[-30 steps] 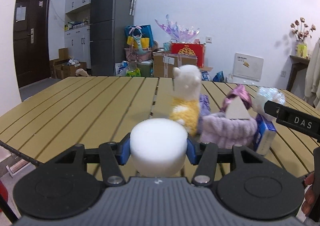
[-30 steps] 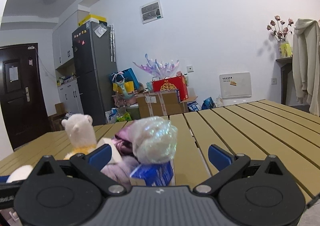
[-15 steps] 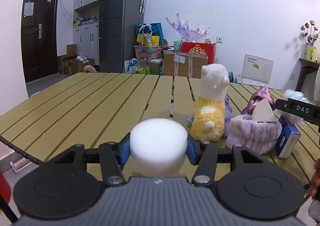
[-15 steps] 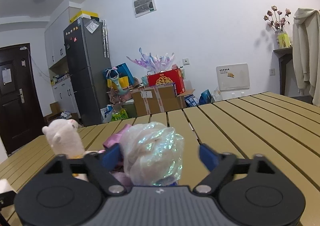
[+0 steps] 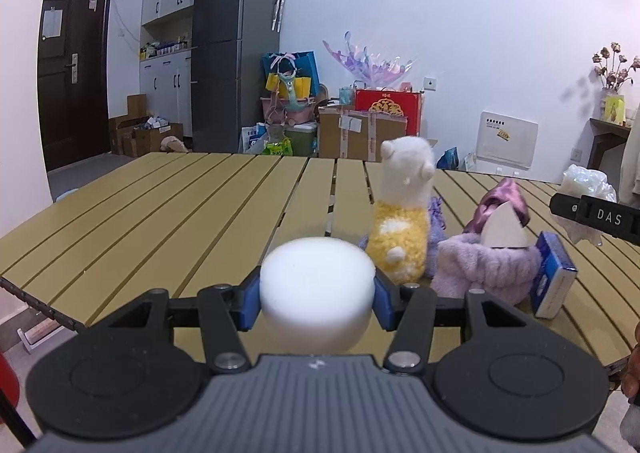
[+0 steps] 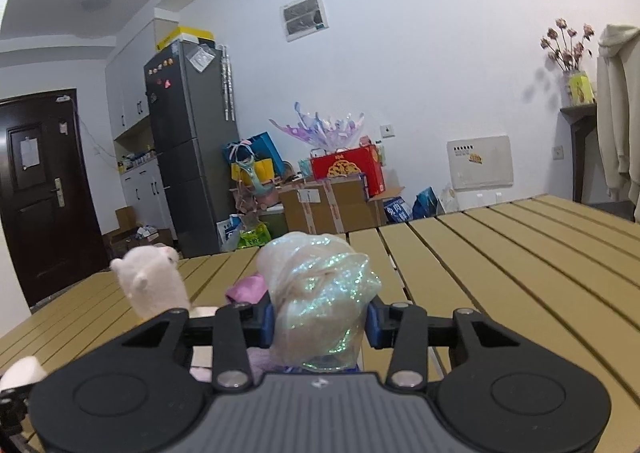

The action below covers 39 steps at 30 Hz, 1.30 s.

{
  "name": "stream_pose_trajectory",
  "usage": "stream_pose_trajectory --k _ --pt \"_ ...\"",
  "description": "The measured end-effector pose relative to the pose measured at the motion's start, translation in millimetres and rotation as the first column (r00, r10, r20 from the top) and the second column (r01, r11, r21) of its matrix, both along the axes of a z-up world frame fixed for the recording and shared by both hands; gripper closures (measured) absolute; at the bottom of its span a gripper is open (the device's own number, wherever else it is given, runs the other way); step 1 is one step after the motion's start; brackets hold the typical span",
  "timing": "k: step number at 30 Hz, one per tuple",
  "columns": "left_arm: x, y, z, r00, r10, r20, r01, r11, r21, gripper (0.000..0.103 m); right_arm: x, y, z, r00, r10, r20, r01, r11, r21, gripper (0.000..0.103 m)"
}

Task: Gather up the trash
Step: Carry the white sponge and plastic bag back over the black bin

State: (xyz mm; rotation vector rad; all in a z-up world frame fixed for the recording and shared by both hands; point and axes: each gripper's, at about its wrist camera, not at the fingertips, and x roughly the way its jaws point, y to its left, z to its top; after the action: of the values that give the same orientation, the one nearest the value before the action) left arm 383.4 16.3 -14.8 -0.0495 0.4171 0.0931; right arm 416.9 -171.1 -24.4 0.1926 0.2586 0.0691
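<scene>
Trash pickup is mid-grab on both sides. The left gripper (image 5: 316,303) has its jaws clenched on a white foam puck (image 5: 317,293), held clear above the tabletop (image 5: 160,205) on the near side of the plush alpaca (image 5: 402,213). The right gripper (image 6: 320,327) is closing its jaws around a crumpled iridescent wrapper (image 6: 318,293), and the blue pads already sit against its sides (though how firmly they bite into such a soft wad I can't judge).

Taking the alpaca as the marker: the wrapper is off to its right in the left wrist view, beyond a fuzzy purple pouch (image 5: 486,267) that stands just beside the alpaca. A pale wedge (image 5: 504,229) pokes out of that pouch, and a blue box (image 5: 554,279) leans against the pouch's far side, just under the wrapper.

The step in hand, as I read it, is securing the second piece of trash while the first waits in the other gripper. No bin shows in either view, so where all this is going I can't say.

Next comes a finished squeeze on the wrapper, then a straight lift, since the box and pouch sit close beneath it and a sideways drag could topple them. The wrapper looks slippery and springy, so it may squirm out if the hold is light.
</scene>
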Motion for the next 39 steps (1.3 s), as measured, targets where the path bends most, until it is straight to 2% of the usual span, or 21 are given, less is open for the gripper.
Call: stream_pose_trajectory --k 9,21,31,39 --pt "-29 -2 14 1.0 -0.002 -0.004 0.002 1.0 -0.001 0.049 -34 7 19 0.999 0.043 0.015 -0.043 0.998 -0.041 0.064" --pt "-79 -4 35 1.0 -0.003 0.005 0.003 1.0 0.013 0.049 -100 19 33 0.995 0.103 -0.003 -0.102 0.988 -0.111 0.064" --pt "-123 -6 44 1.0 -0.015 0.002 0.015 0.999 0.038 0.049 -162 24 29 0.991 0.128 -0.046 -0.134 0.979 -0.154 0.065" --pt "-157 -3 35 0.999 -0.029 -0.032 0.031 0.998 0.057 0.049 -210 28 15 0.979 0.171 -0.114 -0.19 0.965 -0.183 0.065"
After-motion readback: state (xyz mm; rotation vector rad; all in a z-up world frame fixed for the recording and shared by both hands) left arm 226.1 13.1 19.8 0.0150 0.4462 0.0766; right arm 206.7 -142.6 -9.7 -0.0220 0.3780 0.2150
